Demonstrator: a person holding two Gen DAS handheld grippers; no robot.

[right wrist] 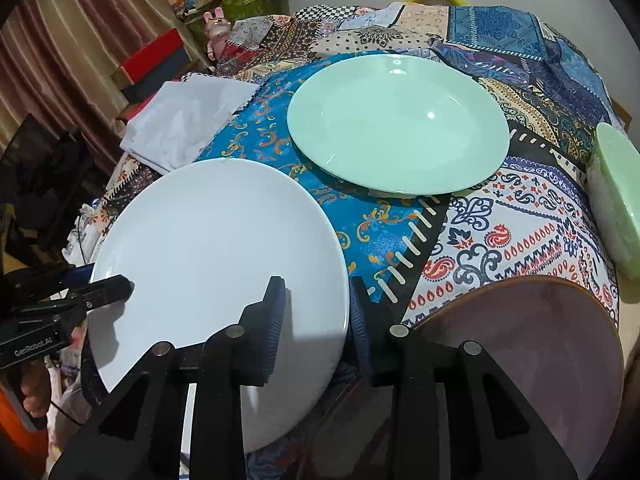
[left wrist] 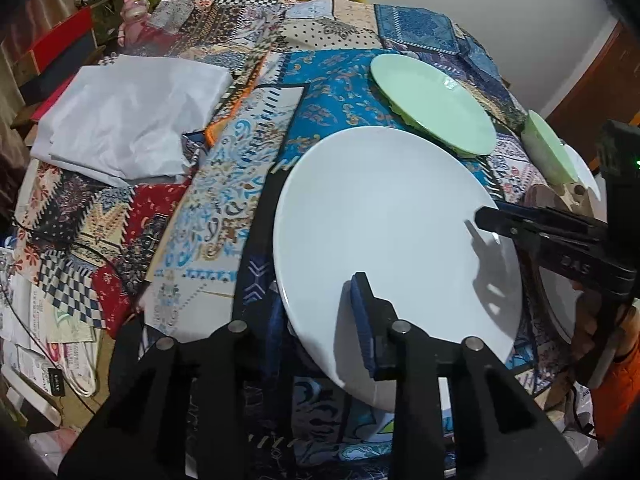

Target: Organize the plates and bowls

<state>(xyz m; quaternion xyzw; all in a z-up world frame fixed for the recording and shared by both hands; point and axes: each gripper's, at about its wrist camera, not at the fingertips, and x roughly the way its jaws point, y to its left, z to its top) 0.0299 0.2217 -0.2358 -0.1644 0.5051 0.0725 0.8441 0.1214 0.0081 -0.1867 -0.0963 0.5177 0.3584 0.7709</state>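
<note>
A large white plate (left wrist: 384, 216) (right wrist: 216, 248) is held tilted above the patchwork tablecloth by both grippers. My left gripper (left wrist: 320, 312) is shut on its near-left rim, one finger (left wrist: 366, 312) on top and the other hidden beneath. My right gripper (right wrist: 316, 316) is shut on its right rim; it also shows in the left wrist view (left wrist: 504, 220). A pale green plate (left wrist: 432, 100) (right wrist: 396, 124) lies flat behind it. A pale green bowl (left wrist: 548, 148) (right wrist: 612, 204) stands at the right. A brown plate (right wrist: 520, 344) lies under my right gripper.
A folded white cloth (left wrist: 128, 120) (right wrist: 180, 124) lies at the back left. A pink rabbit figure (left wrist: 134, 12) stands at the table's far left edge. Boxes and clutter fill the floor beyond. The table edge drops off at left, with papers (left wrist: 48, 320) below.
</note>
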